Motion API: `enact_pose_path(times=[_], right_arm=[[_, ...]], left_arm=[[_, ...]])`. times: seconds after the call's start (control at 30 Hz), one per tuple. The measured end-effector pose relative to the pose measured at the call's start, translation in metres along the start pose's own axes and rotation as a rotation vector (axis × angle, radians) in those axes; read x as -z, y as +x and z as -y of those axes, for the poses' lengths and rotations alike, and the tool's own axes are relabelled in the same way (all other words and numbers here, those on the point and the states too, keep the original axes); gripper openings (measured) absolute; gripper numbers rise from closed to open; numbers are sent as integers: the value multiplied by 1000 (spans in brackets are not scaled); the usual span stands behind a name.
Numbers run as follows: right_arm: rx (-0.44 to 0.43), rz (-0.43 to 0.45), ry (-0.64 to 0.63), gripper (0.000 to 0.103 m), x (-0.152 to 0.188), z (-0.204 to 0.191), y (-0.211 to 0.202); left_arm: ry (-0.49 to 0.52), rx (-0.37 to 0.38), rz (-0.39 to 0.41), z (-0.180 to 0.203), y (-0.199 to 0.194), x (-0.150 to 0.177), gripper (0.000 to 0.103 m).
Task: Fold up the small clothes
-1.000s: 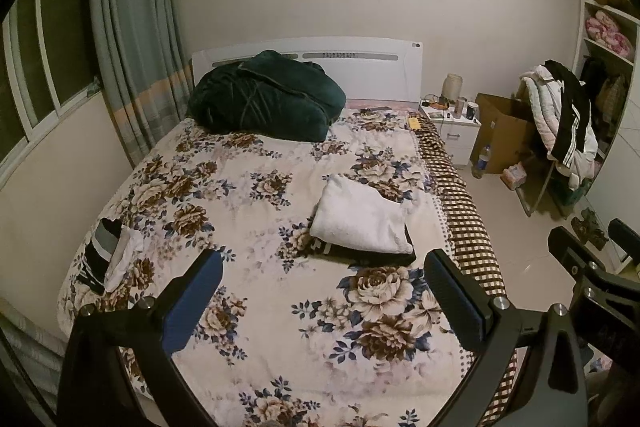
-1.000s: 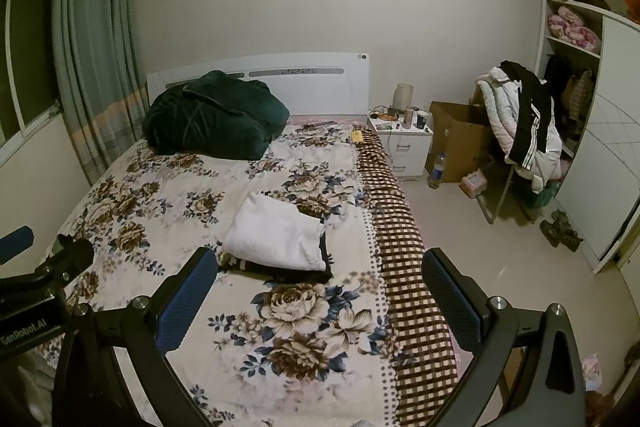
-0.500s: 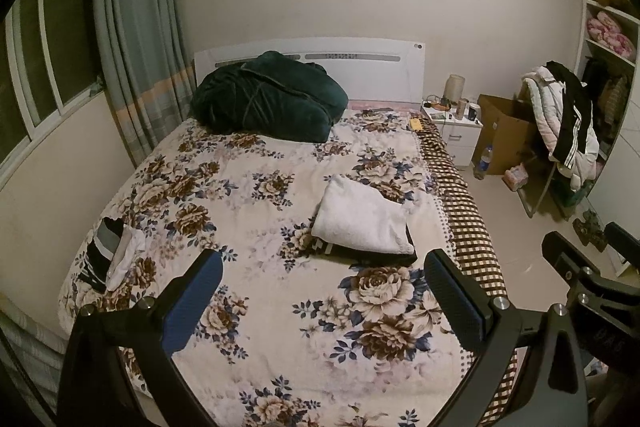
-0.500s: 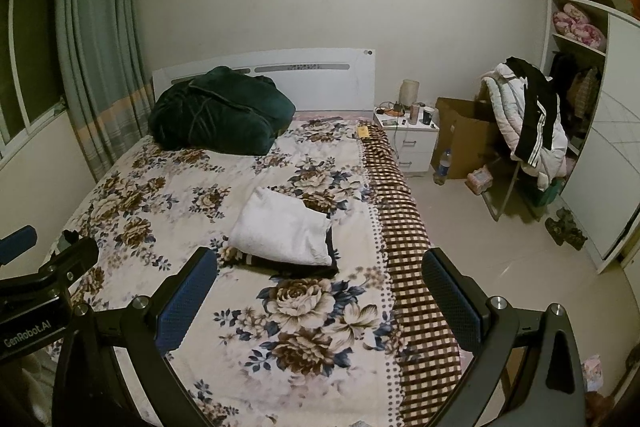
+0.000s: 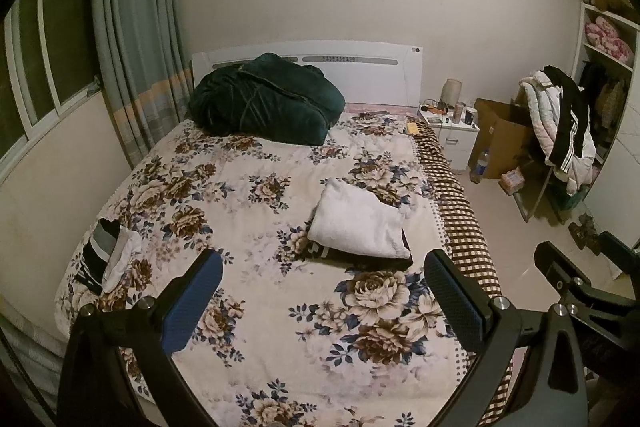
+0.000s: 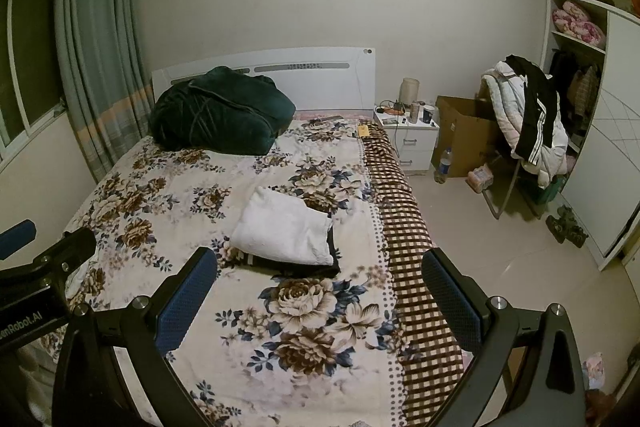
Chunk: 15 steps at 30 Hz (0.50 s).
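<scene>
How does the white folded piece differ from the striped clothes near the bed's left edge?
The white piece is folded flat into a neat rectangle; the striped clothes lie loose and crumpled. The white piece rests on a dark garment mid-bed; the striped clothes sit directly on the bedspread. Neither is gripped.

My right gripper (image 6: 320, 291) hangs above the foot of the bed (image 6: 168, 187) with its blue-padded fingers (image 6: 188, 297) spread wide and nothing between them. Just beyond my fingertips, nearer my left finger, a folded white garment (image 6: 282, 227) lies stacked on a folded dark garment (image 6: 320, 265), both on the floral bedspread (image 6: 320, 327). Far ahead a dark green blanket (image 6: 220, 119) is heaped against the headboard (image 6: 320, 75), and my left gripper (image 6: 36, 279) juts in beside my left finger.
</scene>
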State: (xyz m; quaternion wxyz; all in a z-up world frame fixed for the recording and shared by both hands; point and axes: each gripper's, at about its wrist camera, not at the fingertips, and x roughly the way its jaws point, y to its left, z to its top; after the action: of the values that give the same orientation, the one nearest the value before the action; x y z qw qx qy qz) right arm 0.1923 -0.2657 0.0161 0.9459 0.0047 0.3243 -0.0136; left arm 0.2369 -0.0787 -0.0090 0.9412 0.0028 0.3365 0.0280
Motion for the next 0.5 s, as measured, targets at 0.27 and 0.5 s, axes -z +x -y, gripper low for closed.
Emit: enact_pose_path(times=[0.27, 0.5], right_arm=[[1, -2, 2, 103, 0, -1, -1], [-2, -2, -2, 103, 0, -1, 1]], left_arm=[[-1, -4, 2, 0, 0, 0, 103], [0, -5, 2, -1, 1, -2, 103]])
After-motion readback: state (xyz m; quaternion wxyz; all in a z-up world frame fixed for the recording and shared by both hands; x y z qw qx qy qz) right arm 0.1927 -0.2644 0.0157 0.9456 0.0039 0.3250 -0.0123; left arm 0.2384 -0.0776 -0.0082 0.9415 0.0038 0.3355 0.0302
